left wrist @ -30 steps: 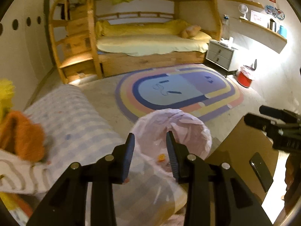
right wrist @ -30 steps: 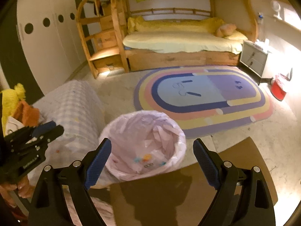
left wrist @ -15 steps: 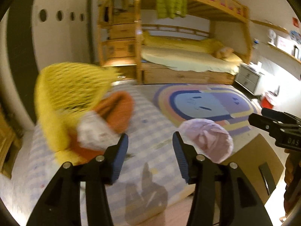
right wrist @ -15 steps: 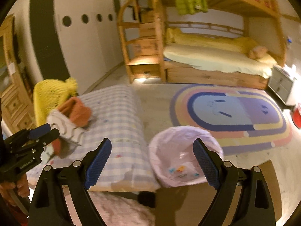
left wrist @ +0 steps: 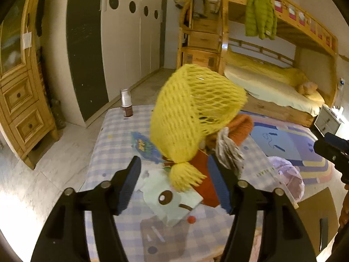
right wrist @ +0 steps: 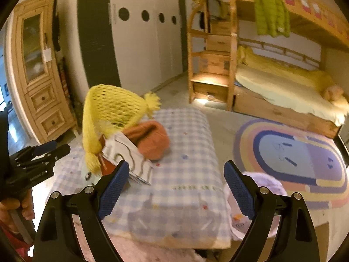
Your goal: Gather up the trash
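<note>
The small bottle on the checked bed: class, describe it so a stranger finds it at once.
Start at the checked bedspread in the left wrist view and go to its far corner, near the dark wall panel. There stands the small bottle, upright and alone: brown body, pale cap, away from the litter pile.

A child's bedroom at home: wooden bunk bed, smiley-face rug, white wardrobe

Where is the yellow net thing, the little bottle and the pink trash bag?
yellow foam net (left wrist: 192,111), left wrist view, middle of its mesh.
small bottle (left wrist: 126,103), left wrist view, its body.
pink trash bag (left wrist: 288,174), left wrist view, its crumpled top.
</note>
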Tool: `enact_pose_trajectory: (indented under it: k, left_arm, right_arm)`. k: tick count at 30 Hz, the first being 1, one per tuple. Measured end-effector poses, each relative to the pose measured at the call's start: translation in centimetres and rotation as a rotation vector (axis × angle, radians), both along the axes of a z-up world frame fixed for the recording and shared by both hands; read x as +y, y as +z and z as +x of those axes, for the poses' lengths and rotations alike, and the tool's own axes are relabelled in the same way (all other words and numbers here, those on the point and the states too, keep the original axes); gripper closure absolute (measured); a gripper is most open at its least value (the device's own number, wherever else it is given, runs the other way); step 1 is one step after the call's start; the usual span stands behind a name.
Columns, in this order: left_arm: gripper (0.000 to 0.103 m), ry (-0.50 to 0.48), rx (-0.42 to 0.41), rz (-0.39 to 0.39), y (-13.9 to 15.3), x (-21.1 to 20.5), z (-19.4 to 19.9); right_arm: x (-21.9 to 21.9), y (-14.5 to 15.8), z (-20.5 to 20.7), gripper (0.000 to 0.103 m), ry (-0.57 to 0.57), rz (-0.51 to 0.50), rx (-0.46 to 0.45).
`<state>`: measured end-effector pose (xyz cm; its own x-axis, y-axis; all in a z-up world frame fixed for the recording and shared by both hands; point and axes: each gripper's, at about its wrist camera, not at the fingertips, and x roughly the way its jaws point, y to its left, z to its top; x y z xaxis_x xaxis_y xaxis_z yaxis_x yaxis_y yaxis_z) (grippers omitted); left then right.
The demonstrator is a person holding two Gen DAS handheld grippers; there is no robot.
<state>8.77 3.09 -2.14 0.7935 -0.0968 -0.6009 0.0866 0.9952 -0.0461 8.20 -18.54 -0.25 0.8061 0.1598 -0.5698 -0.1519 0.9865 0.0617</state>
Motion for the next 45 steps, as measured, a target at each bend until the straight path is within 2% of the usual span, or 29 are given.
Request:
enact_pose_trajectory:
  k: [8, 18, 19, 20, 22, 26, 29, 32, 39, 41, 43, 45]
  left_arm:
    - [0.038, -0.007, 0.016, -0.030, -0.8, 0.2, 1.8]
    - [0.038, 0.015, 0.094, 0.023, -2.9, -2.0, 6.5]
    - [0.041, 0.023, 0.111, 0.023, -3.2, -1.9, 6.9]
    - [0.050, 0.030, 0.124, 0.022, -3.4, -1.7, 7.1]
    - [0.061, 0.044, 0.153, 0.014, -3.9, -1.2, 7.6]
    - [0.081, 0.052, 0.160, -0.013, -4.0, -0.1, 7.9]
    - [0.091, 0.066, 0.152, -0.060, -3.6, 0.9, 8.1]
    - [0.092, 0.082, 0.135, -0.134, -2.5, 2.1, 8.2]
    - [0.092, 0.113, 0.016, -0.242, 2.8, 4.5, 6.4]
    - [0.092, 0.122, -0.016, -0.251, 4.1, 5.0, 5.5]
    - [0.092, 0.138, -0.037, -0.227, 4.9, 5.9, 4.3]
    - [0.092, 0.157, -0.034, -0.199, 4.8, 6.8, 2.9]
  right_arm:
    - [1.0, 0.2, 2.1, 0.015, 0.015, 0.002, -0.015]
    - [-0.9, -1.4, 3.0, 0.015, -0.024, 0.045, 0.027]
    - [-1.1, -1.5, 3.0, 0.015, -0.028, 0.047, 0.030]
    - [-1.1, -1.6, 3.0, 0.015, -0.030, 0.048, 0.032]
    - [-1.3, -1.8, 2.9, 0.015, -0.033, 0.052, 0.037]
    - [-1.2, -1.9, 2.7, 0.015, -0.032, 0.056, 0.041]
    - [-0.8, -1.8, 2.7, 0.015, -0.025, 0.051, 0.040]
    - [-0.9, -1.7, 2.6, 0.015, -0.022, 0.047, 0.038]
    - [-0.3, -1.1, 1.4, 0.015, -0.002, 0.038, 0.012]
    - [-0.1, -1.0, 1.1, 0.015, 0.015, 0.041, 0.008]
    - [0.3, -1.0, 0.8, 0.016, 0.036, 0.040, 0.001]
    - [1.2, -1.1, 0.5, 0.028, 0.072, 0.034, -0.003]
